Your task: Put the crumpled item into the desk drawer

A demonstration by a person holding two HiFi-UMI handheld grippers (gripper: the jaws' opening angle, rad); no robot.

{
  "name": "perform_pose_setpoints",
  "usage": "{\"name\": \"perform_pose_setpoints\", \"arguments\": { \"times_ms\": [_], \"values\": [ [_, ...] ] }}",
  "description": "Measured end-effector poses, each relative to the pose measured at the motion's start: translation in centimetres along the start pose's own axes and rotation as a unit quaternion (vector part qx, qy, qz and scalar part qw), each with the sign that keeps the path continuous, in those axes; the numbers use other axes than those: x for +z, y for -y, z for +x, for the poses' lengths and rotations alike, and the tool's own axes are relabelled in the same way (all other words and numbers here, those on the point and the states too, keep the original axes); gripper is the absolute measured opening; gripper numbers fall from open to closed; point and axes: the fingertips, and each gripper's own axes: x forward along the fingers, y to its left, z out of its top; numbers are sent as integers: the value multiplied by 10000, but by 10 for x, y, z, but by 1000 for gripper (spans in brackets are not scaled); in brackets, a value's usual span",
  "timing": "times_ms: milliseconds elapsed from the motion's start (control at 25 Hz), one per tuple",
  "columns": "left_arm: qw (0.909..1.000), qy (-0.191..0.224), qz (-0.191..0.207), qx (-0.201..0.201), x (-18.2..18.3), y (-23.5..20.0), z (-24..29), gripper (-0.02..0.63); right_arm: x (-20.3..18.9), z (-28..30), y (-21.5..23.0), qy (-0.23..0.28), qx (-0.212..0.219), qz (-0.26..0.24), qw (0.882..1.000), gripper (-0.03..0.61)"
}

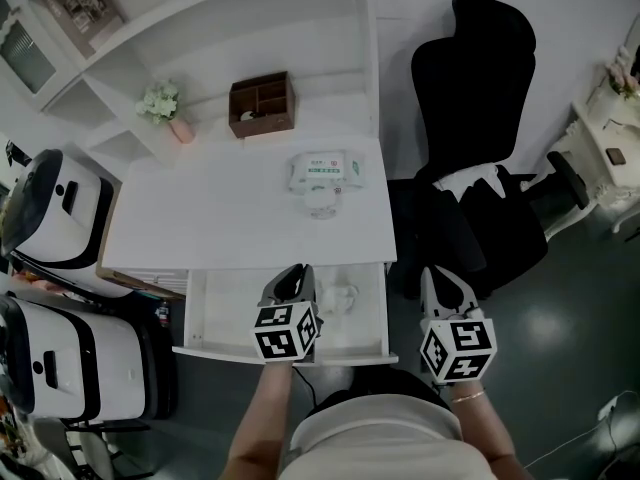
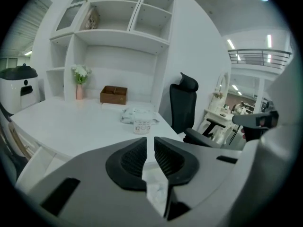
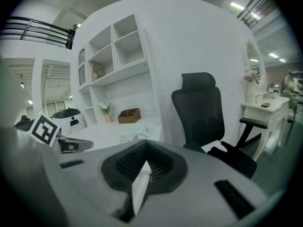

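Observation:
The crumpled white item (image 1: 338, 296) lies inside the open desk drawer (image 1: 225, 316), near its right end. My left gripper (image 1: 290, 274) hangs above the drawer, just left of the item, apart from it. In the left gripper view its jaws (image 2: 150, 139) stand a narrow slit apart with nothing between the pads, and the crumpled item (image 2: 155, 187) shows below through the gap. My right gripper (image 1: 443, 276) is held right of the desk, beyond the drawer's corner. Its jaws (image 3: 144, 144) meet at the tips and hold nothing.
On the white desk top (image 1: 220, 218) lie a wipes pack (image 1: 325, 169) and a small white tub (image 1: 321, 204); a brown wooden organiser (image 1: 262, 105) and a flower vase (image 1: 165, 105) stand at the back. A black office chair (image 1: 480, 138) stands right; white appliances (image 1: 55, 208) stand left.

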Motion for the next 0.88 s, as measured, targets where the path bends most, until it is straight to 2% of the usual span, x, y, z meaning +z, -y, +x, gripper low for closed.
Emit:
{"name": "perform_pose_setpoints", "arguments": {
  "times_ms": [240,480,880],
  "values": [
    [9984,522,173,-136,35,9,-19,25,0,-1,-5,5,3,-12,10000,2],
    [9962,832,207,-168,53,11,-33,8,2,-3,-9,42,20,-14,10000,2],
    [9938,1008,380,-259,62,18,-46,-2,3,-6,-12,43,0,-37,10000,2]
  ]
}}
